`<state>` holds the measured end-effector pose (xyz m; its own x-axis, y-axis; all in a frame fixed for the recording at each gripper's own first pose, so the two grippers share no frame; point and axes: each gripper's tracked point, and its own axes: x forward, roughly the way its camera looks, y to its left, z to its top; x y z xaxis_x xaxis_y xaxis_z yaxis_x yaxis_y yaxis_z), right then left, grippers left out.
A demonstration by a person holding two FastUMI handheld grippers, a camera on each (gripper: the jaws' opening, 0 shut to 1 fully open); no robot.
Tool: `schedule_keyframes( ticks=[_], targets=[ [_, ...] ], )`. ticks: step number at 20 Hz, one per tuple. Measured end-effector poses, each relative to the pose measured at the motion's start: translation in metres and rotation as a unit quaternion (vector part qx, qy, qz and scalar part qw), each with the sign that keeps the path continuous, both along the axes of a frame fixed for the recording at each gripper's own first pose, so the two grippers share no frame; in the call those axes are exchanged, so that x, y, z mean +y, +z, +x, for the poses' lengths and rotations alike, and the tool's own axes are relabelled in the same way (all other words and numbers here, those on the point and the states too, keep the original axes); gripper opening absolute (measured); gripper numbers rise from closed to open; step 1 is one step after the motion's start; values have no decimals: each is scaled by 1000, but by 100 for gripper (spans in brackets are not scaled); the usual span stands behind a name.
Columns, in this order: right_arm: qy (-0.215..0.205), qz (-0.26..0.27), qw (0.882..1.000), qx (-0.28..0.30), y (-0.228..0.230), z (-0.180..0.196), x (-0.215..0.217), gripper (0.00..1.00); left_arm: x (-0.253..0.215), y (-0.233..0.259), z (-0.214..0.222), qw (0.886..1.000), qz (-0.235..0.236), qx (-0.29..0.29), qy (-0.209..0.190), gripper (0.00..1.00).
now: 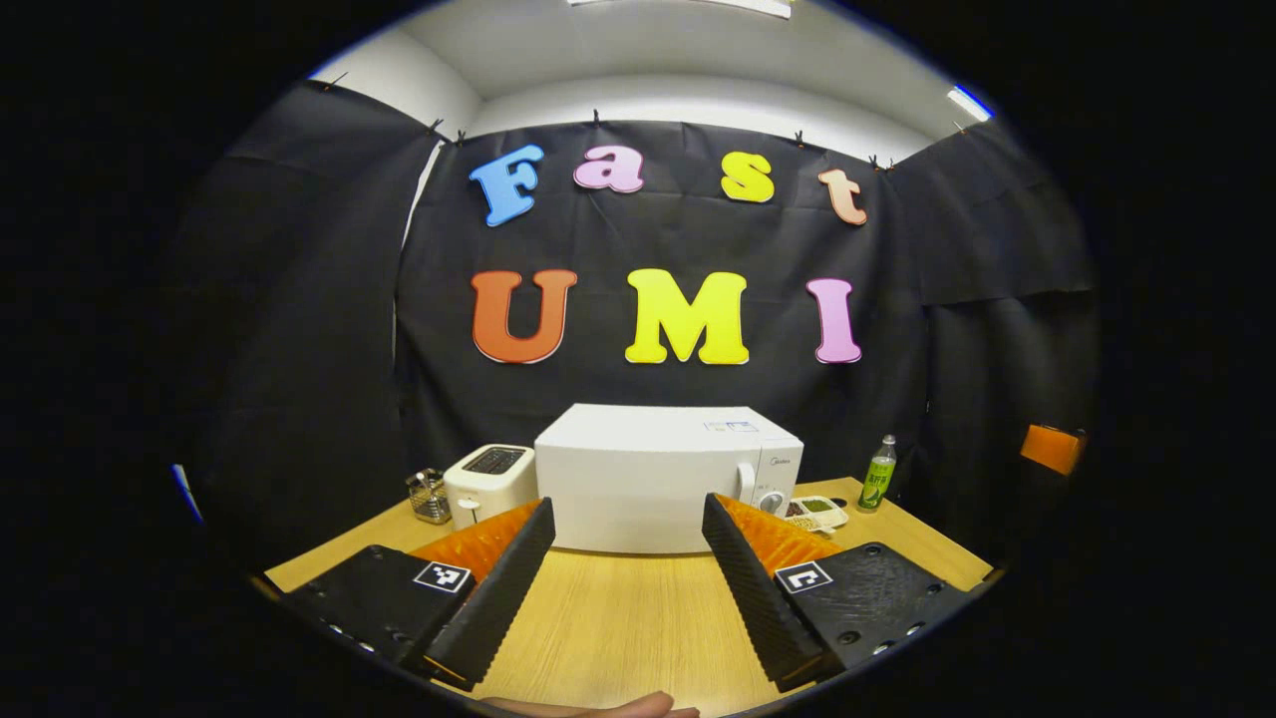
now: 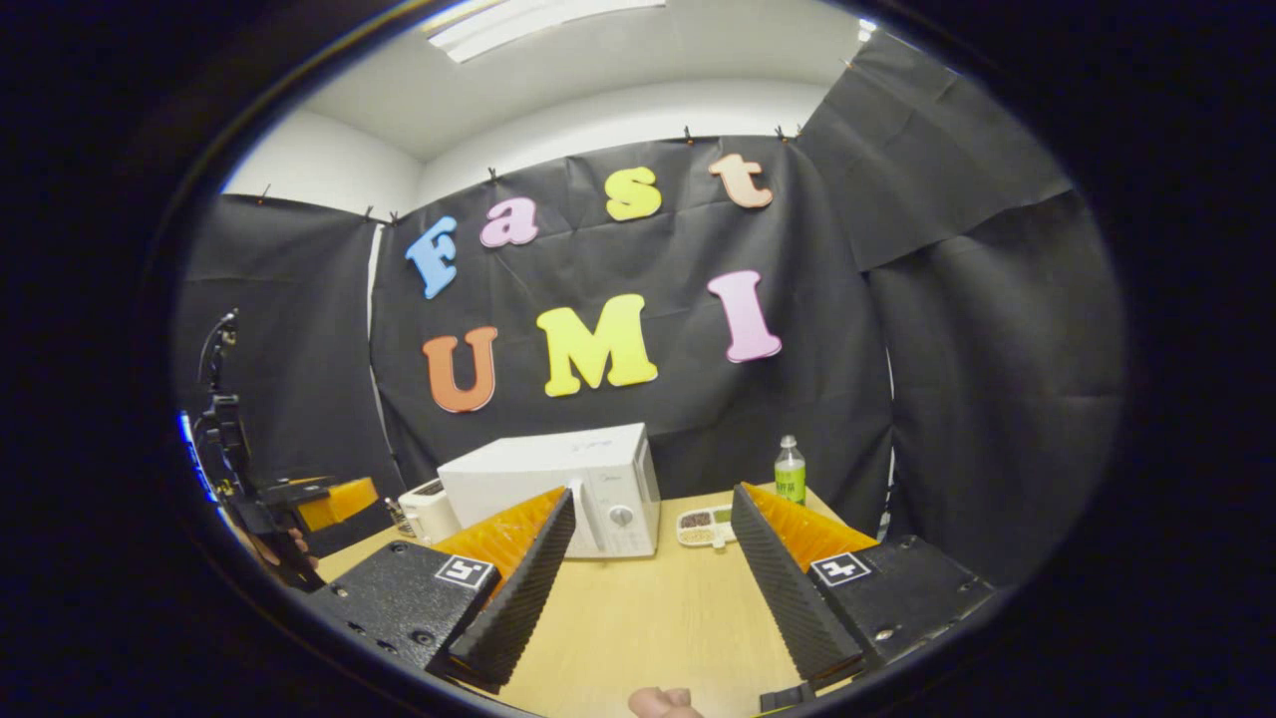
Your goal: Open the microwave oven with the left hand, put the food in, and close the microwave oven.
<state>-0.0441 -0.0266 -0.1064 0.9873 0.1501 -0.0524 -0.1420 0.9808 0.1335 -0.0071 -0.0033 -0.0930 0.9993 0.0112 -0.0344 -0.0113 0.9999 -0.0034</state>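
A white microwave oven [image 1: 653,479] stands shut at the back of the wooden table [image 1: 618,618], its handle [image 1: 746,482] and a round dial on its right side. In the right gripper view the microwave oven [image 2: 558,489] sits left of centre. A small white tray of food [image 1: 819,512] lies just right of it, and the tray of food [image 2: 704,526] appears between that view's fingers. My left gripper [image 1: 628,519] is open, well short of the oven. My right gripper [image 2: 648,514] is open too, holding nothing. The other gripper [image 2: 329,504] shows at the far left.
A white toaster [image 1: 488,484] and a small metal basket [image 1: 429,496] stand left of the microwave. A green drink bottle [image 1: 878,474] stands at the back right, near the table's corner; the bottle [image 2: 790,471] is behind the tray. Black cloth walls surround the table.
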Motion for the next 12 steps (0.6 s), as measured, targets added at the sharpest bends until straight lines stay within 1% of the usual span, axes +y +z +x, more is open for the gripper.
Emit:
schedule_keyframes(
  ticks=[1, 2, 3, 4, 5, 6, 7, 8, 10, 12],
  targets=[
    [-1, -4, 1000, -7, 8, -3, 1, 100, 1, 7, -11, 1000, 1, -6, 4, 95],
    [-2, -8, 1000, -12, 14, -6, 3, 100, 1, 14, -24, 1000, 1, -11, 8, 95],
    [-4, -11, 1000, -14, 17, -8, 4, 91, 1, 20, -36, 1000, 1, -14, 13, 95],
    [-6, -13, 1000, -16, 20, -11, 5, 100, 2, 24, -47, 1000, 0, -15, 19, 95],
    [-5, -13, 1000, -18, 22, -13, 7, 91, 3, 28, -58, 1000, -2, -20, 24, 95],
    [-2, -12, 1000, -18, 22, -16, 10, 100, 4, 31, -66, 999, -1, -26, 29, 95],
    [2, -10, 1000, -19, 22, -20, 14, 100, 7, 31, -75, 999, -1, -32, 36, 95],
    [6, -10, 1000, -18, 21, -22, 17, 91, 8, 30, -84, 998, -6, -37, 42, 95],
    [12, -15, 1000, -15, 16, -23, 22, 91, 3, 29, -93, 998, -14, -43, 41, 95],
    [19, -23, 999, -12, 14, -26, 26, 91, -1, 27, -94, 999, -7, -40, 34, 95]
  ],
)
